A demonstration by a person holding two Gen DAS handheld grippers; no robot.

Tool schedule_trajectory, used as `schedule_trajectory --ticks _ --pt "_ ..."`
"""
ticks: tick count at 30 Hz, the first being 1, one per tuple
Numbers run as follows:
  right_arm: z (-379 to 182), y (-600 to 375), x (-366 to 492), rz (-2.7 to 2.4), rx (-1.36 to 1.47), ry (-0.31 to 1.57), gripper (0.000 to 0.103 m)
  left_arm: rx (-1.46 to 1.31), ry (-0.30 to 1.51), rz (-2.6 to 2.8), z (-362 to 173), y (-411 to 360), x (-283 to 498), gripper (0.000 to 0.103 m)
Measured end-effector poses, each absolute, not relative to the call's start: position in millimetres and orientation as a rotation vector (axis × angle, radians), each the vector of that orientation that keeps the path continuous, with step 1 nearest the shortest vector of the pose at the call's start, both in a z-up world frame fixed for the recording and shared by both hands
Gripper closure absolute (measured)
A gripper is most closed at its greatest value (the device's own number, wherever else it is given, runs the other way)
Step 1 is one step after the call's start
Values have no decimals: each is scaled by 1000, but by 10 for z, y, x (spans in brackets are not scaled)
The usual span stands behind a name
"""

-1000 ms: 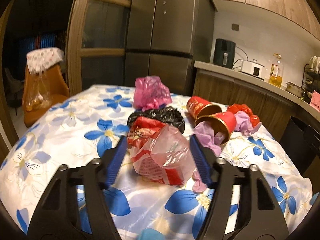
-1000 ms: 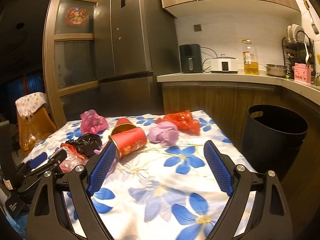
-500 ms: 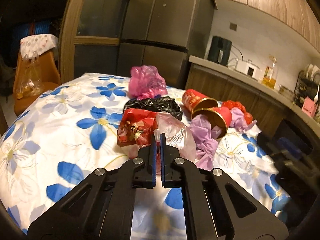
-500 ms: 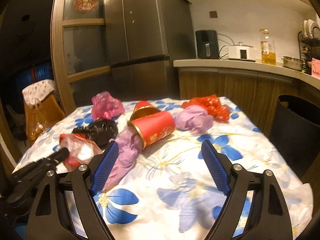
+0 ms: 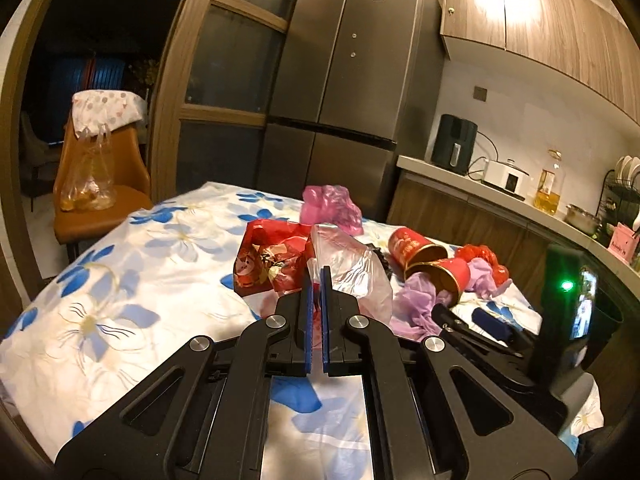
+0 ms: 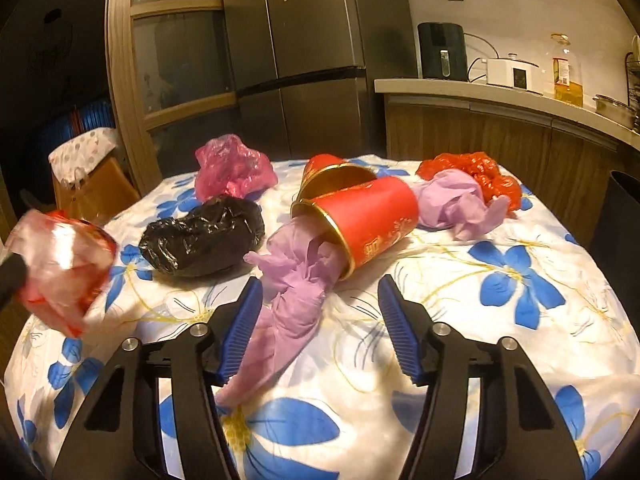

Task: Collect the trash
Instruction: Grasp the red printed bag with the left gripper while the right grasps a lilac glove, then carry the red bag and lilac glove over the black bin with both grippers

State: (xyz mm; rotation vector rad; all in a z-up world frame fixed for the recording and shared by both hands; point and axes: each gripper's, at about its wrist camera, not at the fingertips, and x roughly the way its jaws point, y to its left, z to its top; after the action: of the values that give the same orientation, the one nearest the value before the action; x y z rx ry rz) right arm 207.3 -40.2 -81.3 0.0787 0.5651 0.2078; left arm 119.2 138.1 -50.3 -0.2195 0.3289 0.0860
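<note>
Left wrist view: left gripper (image 5: pixel 315 280) clenched on a red-and-clear plastic wrapper (image 5: pixel 304 264), pads pinching its crumpled film, wrapper lifted clear of the flowered tablecloth (image 5: pixel 120 280). To the right of those jaws, the right gripper (image 5: pixel 472 320) low over the cloth. Beyond it, a purple tissue wad (image 5: pixel 416 304) spilling from a red paper cup (image 5: pixel 444 276) on its side; a 2nd red cup (image 5: pixel 412 244) just behind, touching it. Farther ahead, a pink plastic bag (image 5: pixel 330 208) near the table's far edge. Past the table, a steel refrigerator (image 5: pixel 352 80); off to the left, an orange chair (image 5: pixel 100 184).

Right wrist view: right gripper (image 6: pixel 320 308) released, jaws just closing partway, nothing pressed. Between the pads, nearer the left one, the purple tissue wad (image 6: pixel 288 292) trailing out of the red paper cup (image 6: pixel 368 220), which lies just ahead of the fingertips. Behind it, the 2nd red cup (image 6: pixel 332 172). Ahead and left, a black plastic bag (image 6: pixel 204 236) on the cloth; far left, blurred, the held wrapper (image 6: pixel 64 268) in the air. Beyond the black bag, the pink plastic bag (image 6: pixel 232 168). Ahead and right, another purple wad (image 6: pixel 456 204) touching a crumpled red bag (image 6: pixel 476 172). At the right edge, beside the table, a dark bin (image 6: pixel 620 216).
</note>
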Motion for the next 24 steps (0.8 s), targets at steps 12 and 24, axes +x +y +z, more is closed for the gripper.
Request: schedule_trajectory --ticks 12,24 --pt "-909 -266 2122 272 23 617 86 -223 319 122 -427 1486 1030 101" --pt "-520 -543 1573 302 62 468 92 -208 297 100 -318 1326 918 101"
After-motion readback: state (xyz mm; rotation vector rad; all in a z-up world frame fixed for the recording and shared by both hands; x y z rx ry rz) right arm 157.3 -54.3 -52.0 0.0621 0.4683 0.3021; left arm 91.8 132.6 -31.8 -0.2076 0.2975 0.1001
